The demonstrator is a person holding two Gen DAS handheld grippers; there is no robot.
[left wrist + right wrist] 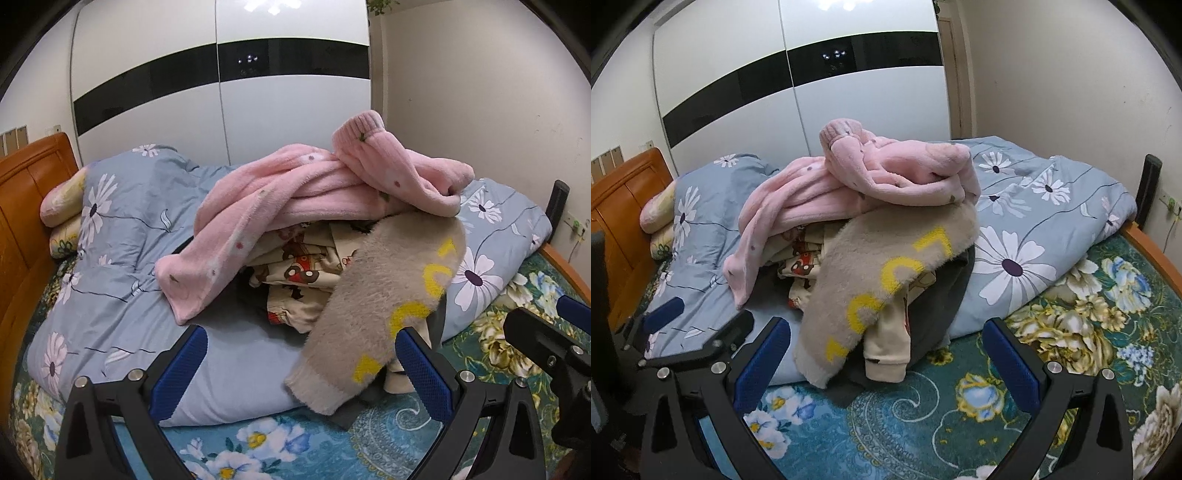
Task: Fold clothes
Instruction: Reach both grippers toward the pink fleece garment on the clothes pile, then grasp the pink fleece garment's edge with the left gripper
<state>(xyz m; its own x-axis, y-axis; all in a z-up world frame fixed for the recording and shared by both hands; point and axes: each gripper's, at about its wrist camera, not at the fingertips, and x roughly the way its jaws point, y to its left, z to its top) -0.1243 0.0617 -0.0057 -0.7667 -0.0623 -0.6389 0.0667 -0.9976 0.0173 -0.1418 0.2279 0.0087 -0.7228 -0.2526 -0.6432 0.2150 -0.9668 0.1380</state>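
Observation:
A heap of clothes lies on a bed. On top is a pink fleece garment (295,188) (879,177). A fuzzy beige sweater with yellow letters (376,295) (886,273) hangs down the front of the heap. Under them is a cream cartoon-print garment (295,269) (886,339) and something dark grey (938,317). My left gripper (301,363) is open and empty, just in front of the sweater's hem. My right gripper (886,358) is open and empty, its jaws either side of the cream cuff and sweater hem.
The heap sits on a folded grey-blue flowered duvet (122,258) (1034,229) over a teal floral sheet (1071,332). A wooden headboard (26,206) and pillows (62,199) are at left. A white wardrobe (221,92) stands behind. The other gripper shows at right (543,350) and at left (687,332).

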